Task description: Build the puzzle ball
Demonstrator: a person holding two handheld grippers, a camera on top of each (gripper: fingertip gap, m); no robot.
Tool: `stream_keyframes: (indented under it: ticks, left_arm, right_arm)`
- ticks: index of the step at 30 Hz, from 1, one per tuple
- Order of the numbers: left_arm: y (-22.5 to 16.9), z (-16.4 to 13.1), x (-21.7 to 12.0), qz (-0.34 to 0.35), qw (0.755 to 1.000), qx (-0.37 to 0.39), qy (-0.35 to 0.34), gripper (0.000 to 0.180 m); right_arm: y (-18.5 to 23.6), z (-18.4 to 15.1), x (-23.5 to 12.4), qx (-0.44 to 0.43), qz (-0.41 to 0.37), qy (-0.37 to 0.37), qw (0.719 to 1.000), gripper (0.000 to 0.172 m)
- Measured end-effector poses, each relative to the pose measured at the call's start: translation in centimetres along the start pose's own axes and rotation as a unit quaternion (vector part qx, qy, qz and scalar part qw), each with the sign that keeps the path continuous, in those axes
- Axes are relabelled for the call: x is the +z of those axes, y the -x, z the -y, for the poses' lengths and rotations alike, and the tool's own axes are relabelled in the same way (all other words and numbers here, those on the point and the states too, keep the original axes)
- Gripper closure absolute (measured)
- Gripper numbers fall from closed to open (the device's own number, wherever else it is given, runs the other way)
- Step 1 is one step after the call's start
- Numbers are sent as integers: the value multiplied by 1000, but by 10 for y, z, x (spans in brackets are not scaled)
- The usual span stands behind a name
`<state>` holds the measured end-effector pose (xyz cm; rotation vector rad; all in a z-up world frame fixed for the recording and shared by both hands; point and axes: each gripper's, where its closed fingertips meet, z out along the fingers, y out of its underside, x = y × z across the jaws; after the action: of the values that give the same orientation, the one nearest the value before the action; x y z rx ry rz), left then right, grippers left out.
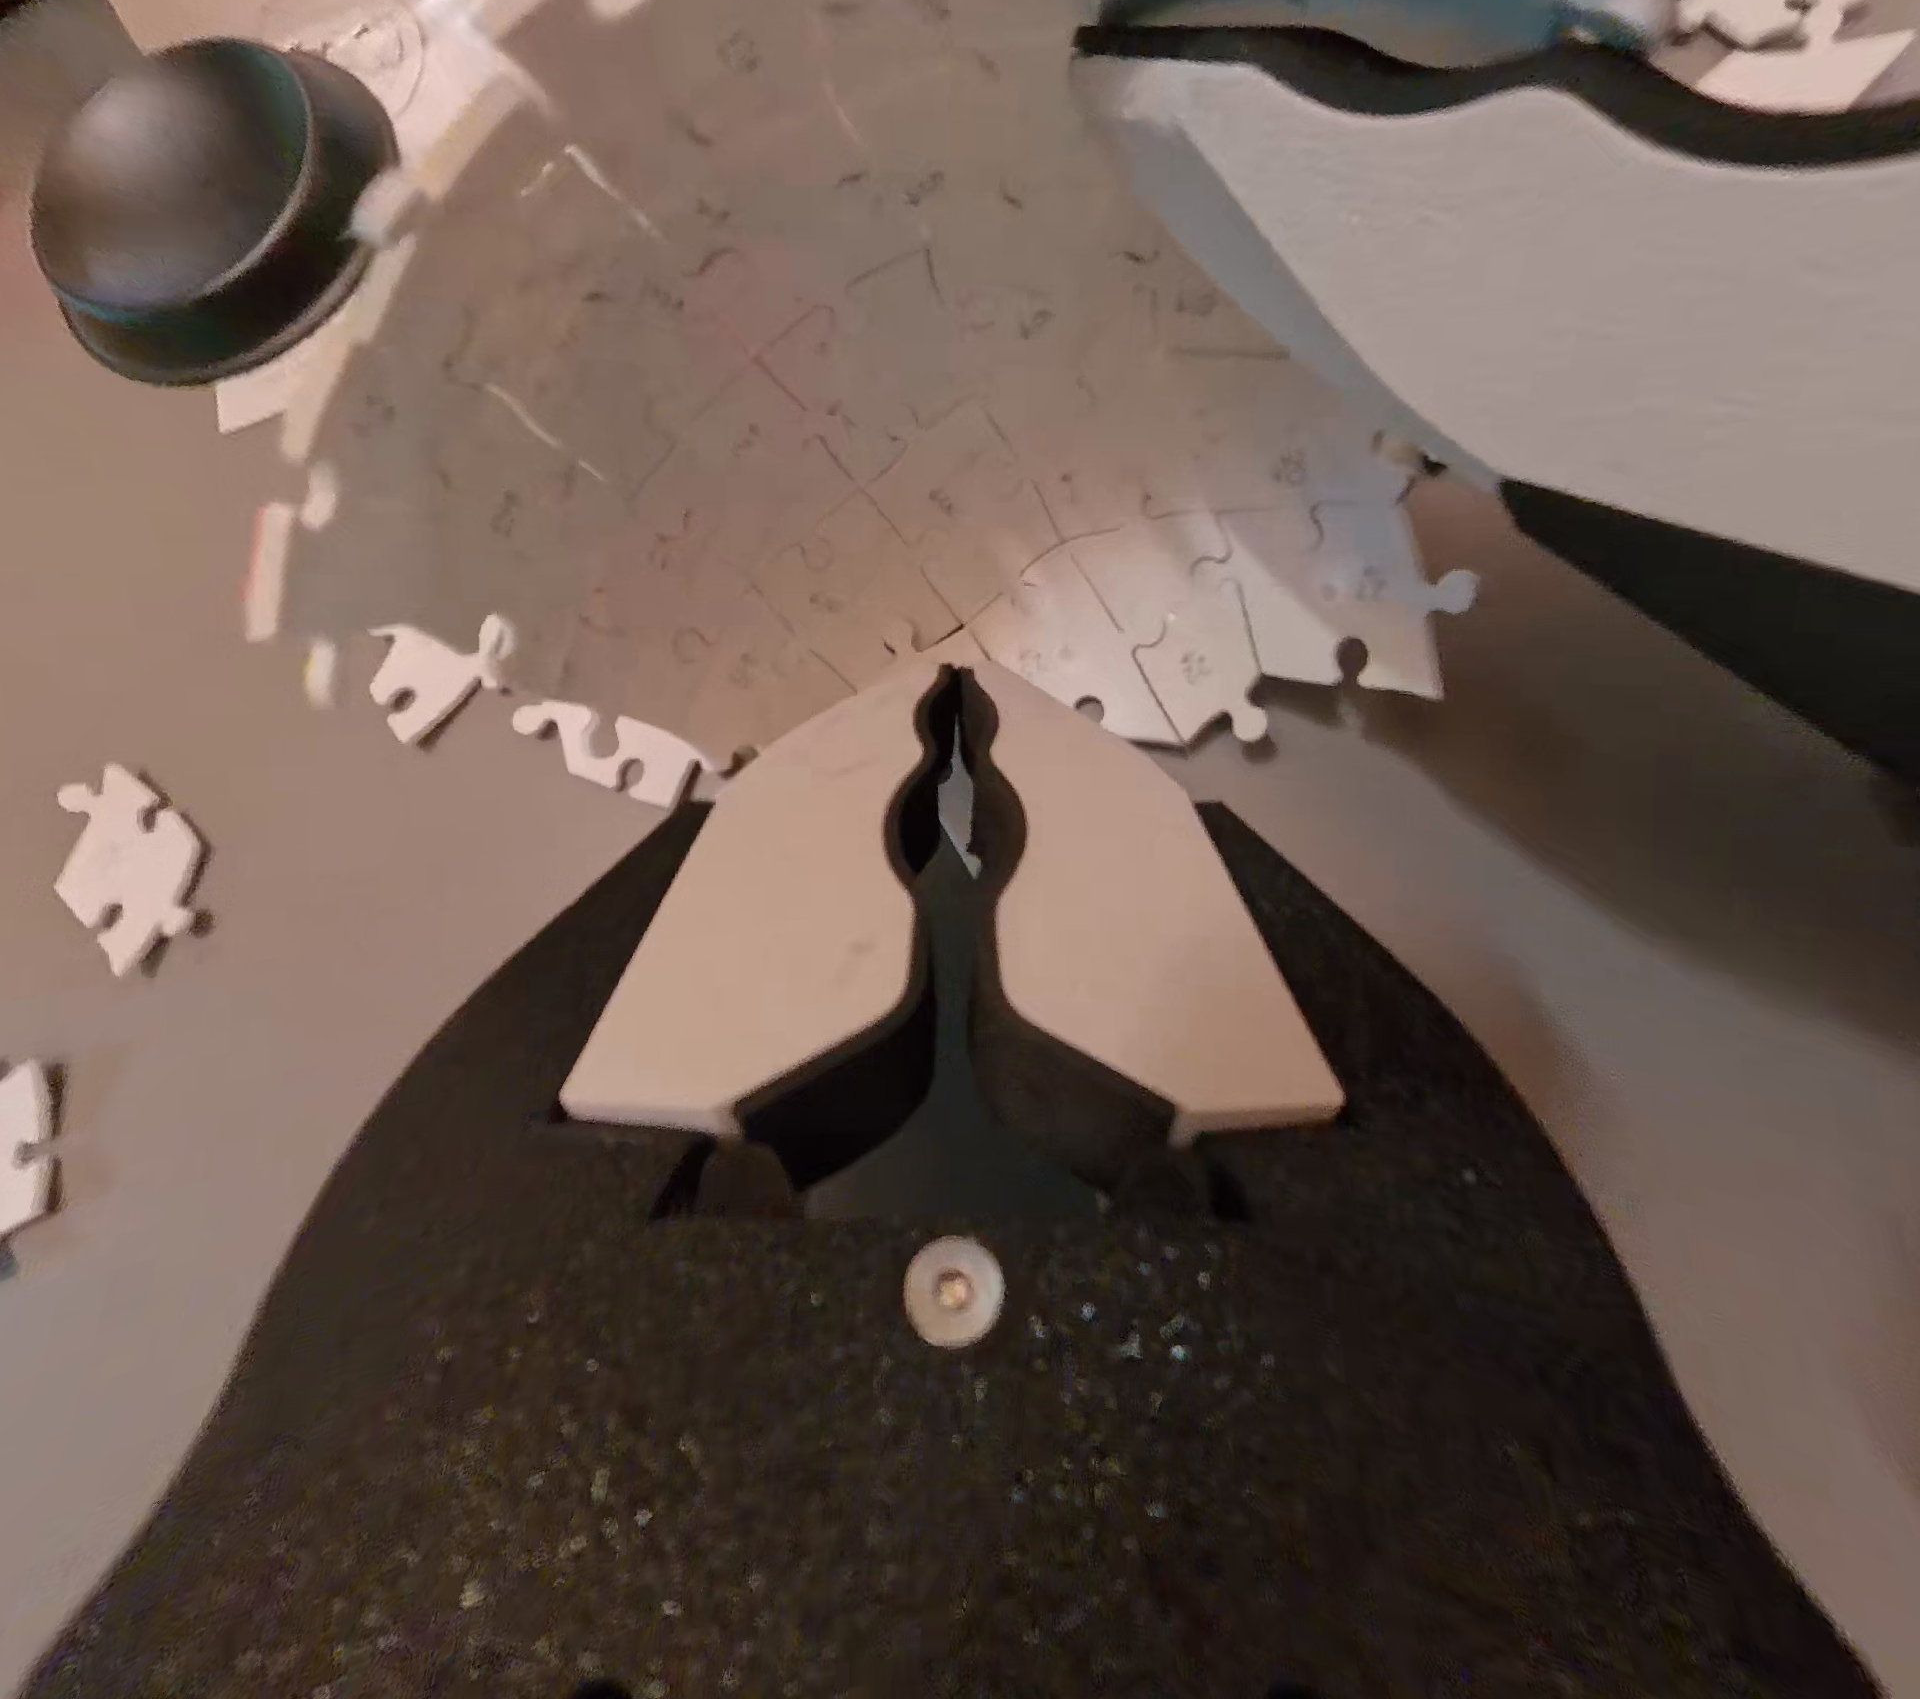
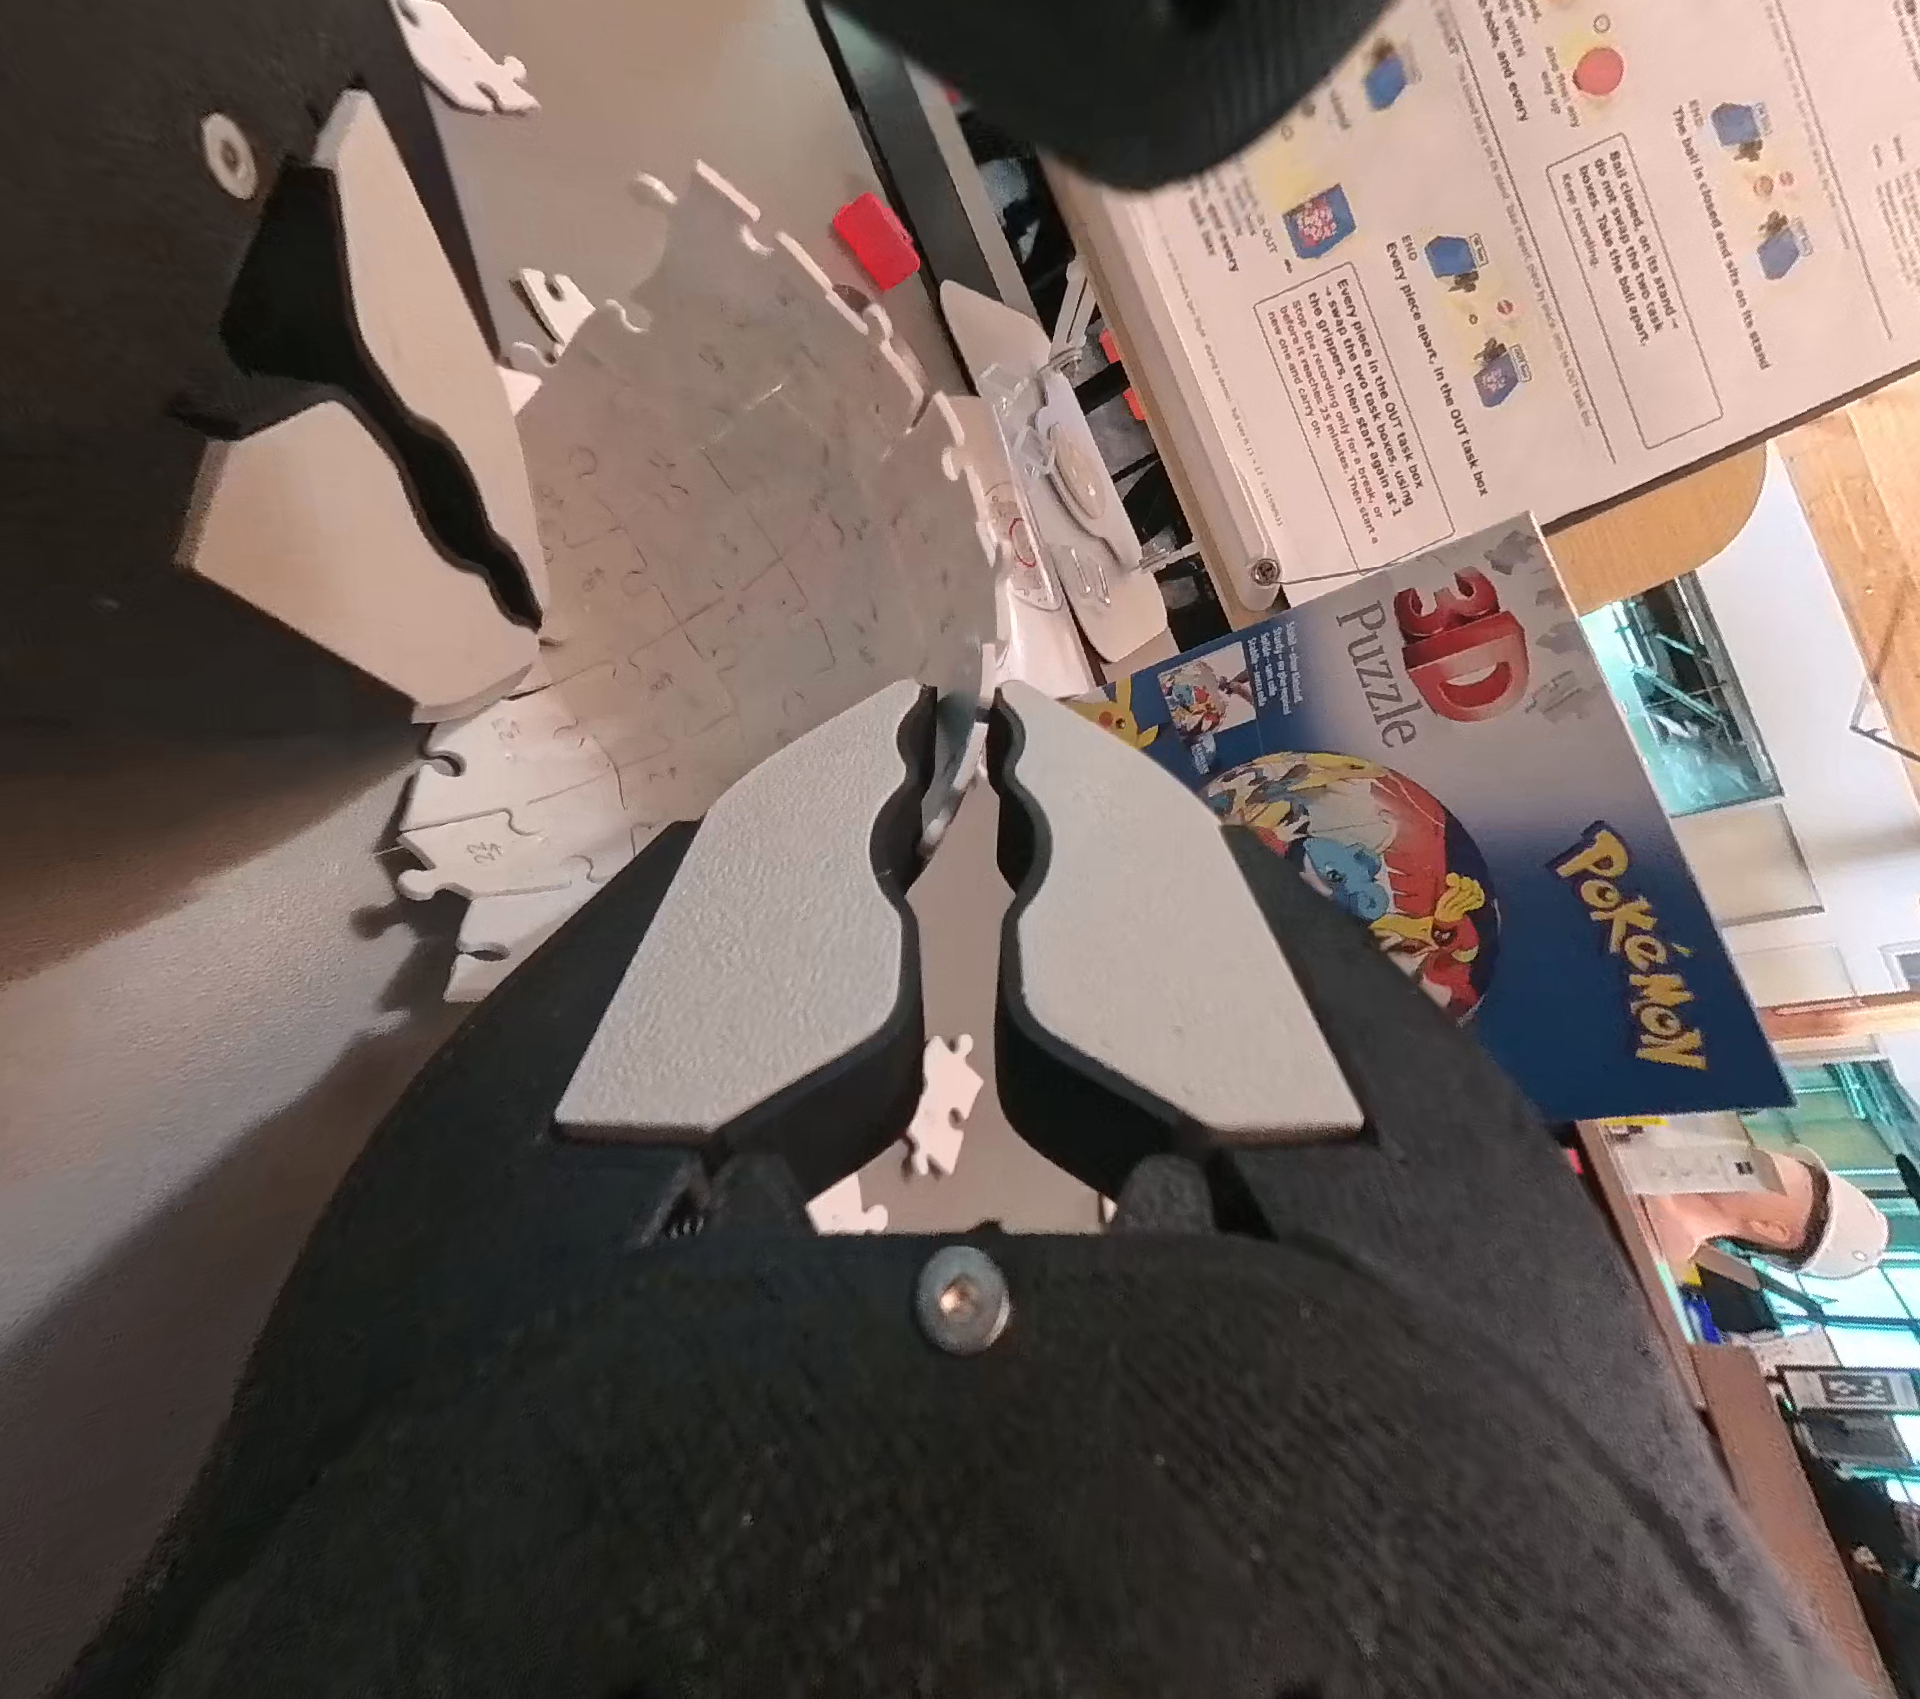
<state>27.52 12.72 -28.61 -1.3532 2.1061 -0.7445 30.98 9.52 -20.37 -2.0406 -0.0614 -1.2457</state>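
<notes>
On a grey table [image 1: 312, 1130], the left tool [image 1: 958, 681] pinches the near edge of a curved shell of joined white puzzle pieces [image 1: 831, 402]. The right tool [image 2: 961, 714] pinches its opposite rim. Rightward stand a blue puzzle box [image 2: 1507, 870] and a printed instruction sheet [image 2: 1558, 195].

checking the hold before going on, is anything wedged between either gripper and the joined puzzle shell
Nothing visible does. The right gripper is clamped on the edge of the curved puzzle shell, and the left gripper is shut at its near edge. Loose pieces lie aside on the table.
</notes>
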Motion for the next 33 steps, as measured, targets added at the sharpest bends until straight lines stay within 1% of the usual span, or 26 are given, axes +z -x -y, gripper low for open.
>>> stream_keyframes:
  ticks: [4,7,9,11,16,23,27,30,33]
  left_arm:
    - [-1,1,-1,-22,999,-46,-5,180]
    - [7,6,-12,-18,997,-62,-32,180]
    - [11,4,-19,-18,998,-54,-30,180]
    - [13,-4,-22,-18,999,-38,-7,180]
    - [5,-18,-19,-12,999,14,33,180]
    - [-3,-16,-14,-17,999,22,33,180]
    - [5,-14,-17,-7,999,25,27,180]
    - [10,-6,-20,-1,1000,24,7,180]
    - [14,1,-17,18,999,45,-4,180]
  right_arm:
    - [0,-2,0,7,-4,8,1000,163]
    - [0,-2,-1,4,-9,8,1000,163]
    - [1,-1,-1,3,-8,8,1000,163]
    - [1,-1,-1,2,-8,8,1000,163]
    - [1,0,-1,-4,-10,8,1000,163]
    - [1,3,-2,-13,-13,5,1000,163]
    - [2,4,-2,-24,-15,1,1000,163]
    - [2,7,-2,-35,-18,-7,999,163]
    - [3,9,-2,-43,-21,-9,999,163]
